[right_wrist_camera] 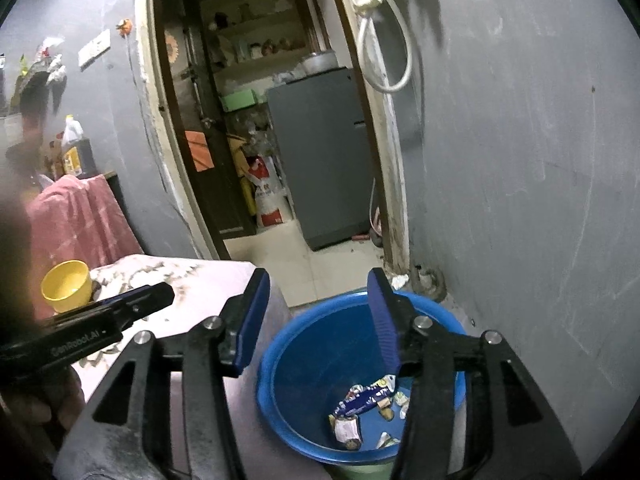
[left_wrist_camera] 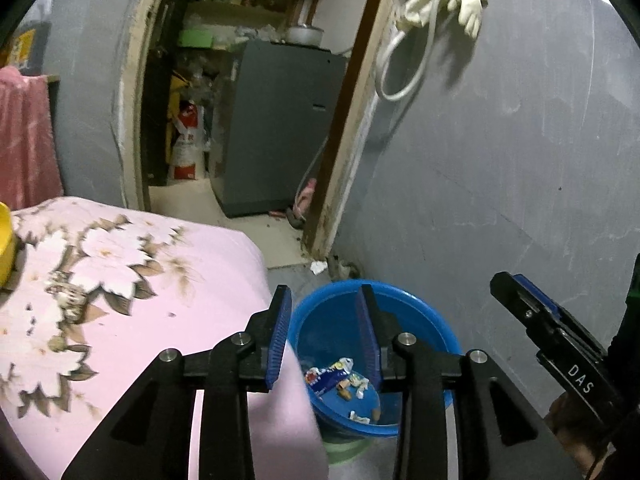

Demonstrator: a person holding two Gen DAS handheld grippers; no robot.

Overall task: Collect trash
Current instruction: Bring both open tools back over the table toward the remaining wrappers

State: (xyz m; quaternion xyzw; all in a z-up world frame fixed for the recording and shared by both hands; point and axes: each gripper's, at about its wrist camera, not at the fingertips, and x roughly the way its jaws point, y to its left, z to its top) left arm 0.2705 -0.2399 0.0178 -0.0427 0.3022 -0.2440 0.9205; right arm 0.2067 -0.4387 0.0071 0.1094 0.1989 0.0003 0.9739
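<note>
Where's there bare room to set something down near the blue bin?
The pink floral cloth is bare from the yellow bowl to its edge by the blue bin. The pale tiles in front of the grey fridge are free too. The wall corner behind the bin is crowded with scraps.

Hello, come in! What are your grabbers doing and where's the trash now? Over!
Left gripper and right gripper open, nothing between fingers. Wrappers in blue bucket. Nothing in the way.

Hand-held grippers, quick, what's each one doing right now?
Left hand-held gripper: open, holding nothing, above the bucket.
Right hand-held gripper: open, holding nothing.
</note>
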